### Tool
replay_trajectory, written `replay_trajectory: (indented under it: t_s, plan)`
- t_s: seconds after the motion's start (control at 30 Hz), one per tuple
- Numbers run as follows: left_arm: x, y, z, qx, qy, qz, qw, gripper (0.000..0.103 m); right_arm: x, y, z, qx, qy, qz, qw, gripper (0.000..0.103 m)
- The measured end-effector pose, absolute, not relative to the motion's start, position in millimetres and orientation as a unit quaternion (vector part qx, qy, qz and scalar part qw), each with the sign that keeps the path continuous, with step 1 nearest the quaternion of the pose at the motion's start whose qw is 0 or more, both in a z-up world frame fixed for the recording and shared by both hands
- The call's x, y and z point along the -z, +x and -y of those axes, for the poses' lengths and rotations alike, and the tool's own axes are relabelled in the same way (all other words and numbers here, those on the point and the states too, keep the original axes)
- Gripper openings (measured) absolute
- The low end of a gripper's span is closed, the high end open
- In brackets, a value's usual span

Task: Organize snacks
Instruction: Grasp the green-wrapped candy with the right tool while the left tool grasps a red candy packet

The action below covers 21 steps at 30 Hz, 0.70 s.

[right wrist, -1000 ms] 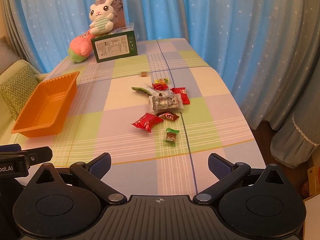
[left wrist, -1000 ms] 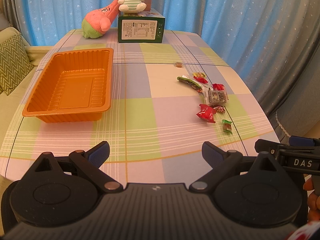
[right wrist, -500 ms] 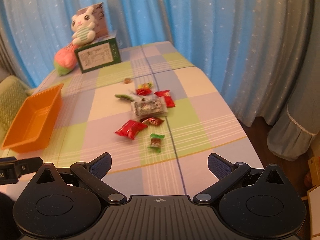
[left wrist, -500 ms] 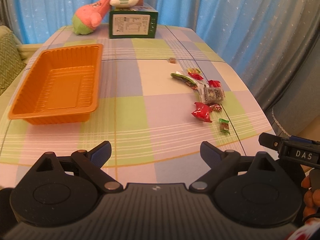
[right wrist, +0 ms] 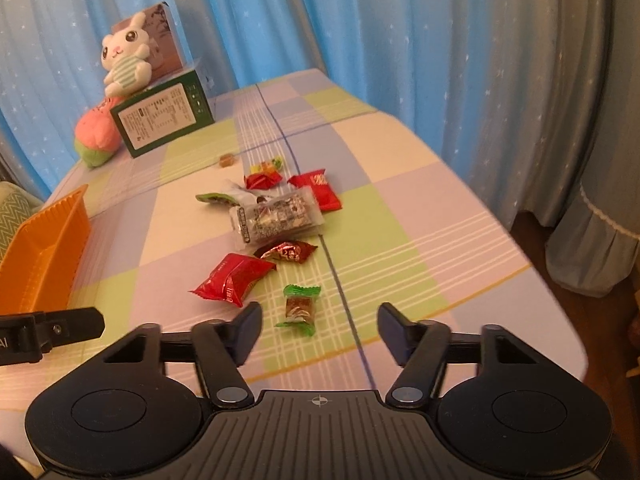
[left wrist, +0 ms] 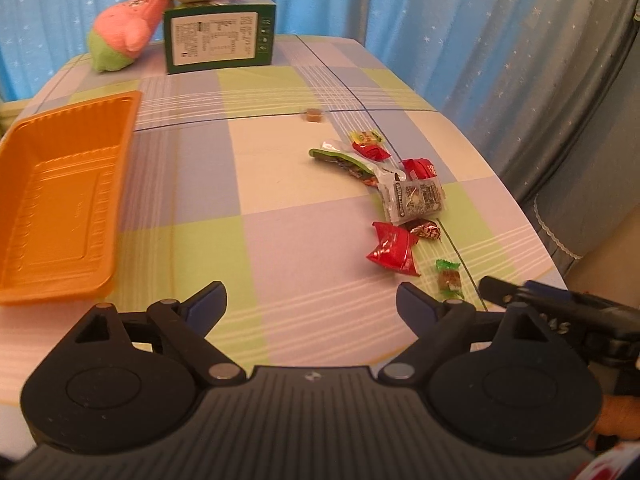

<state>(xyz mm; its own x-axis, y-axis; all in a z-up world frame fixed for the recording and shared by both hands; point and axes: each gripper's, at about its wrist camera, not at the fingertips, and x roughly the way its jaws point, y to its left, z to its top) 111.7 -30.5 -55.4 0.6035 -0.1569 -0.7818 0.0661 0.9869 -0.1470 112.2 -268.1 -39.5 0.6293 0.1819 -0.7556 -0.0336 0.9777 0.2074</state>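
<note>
Grippers: left gripper (left wrist: 311, 300) and right gripper (right wrist: 319, 330) both spread wide, empty | green-wrapped candy (right wrist: 299, 310) nearest, between right fingers | red packet (right wrist: 234, 279), clear packet (right wrist: 276, 218) farther | orange tray (left wrist: 60, 200) left | green box (left wrist: 220, 40) far.

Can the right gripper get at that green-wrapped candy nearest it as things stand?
Probably yes. The right gripper is open, and the green-wrapped candy lies alone on the tablecloth just ahead of its fingertips, apart from the red packet. Nothing blocks the way.
</note>
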Motion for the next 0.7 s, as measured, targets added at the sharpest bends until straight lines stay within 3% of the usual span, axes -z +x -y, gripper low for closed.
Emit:
replay_trajectory:
  t_s: [0.4,0.5,0.7]
  plan:
    - [74,150,40,0.093,-0.039,-0.451,0.887,0.081,79,147,246,-0.067,0.065,-0.444,0.891,0.032]
    - [77,153,44,0.103,-0.036,-0.453,0.885,0.078,83,149,247,-0.066,0.063,-0.446,0.890,0.021]
    - [80,162,62,0.142,-0.027,-0.454,0.879,0.067,75,144,256,-0.048,0.073,-0.426,0.901,0.020]
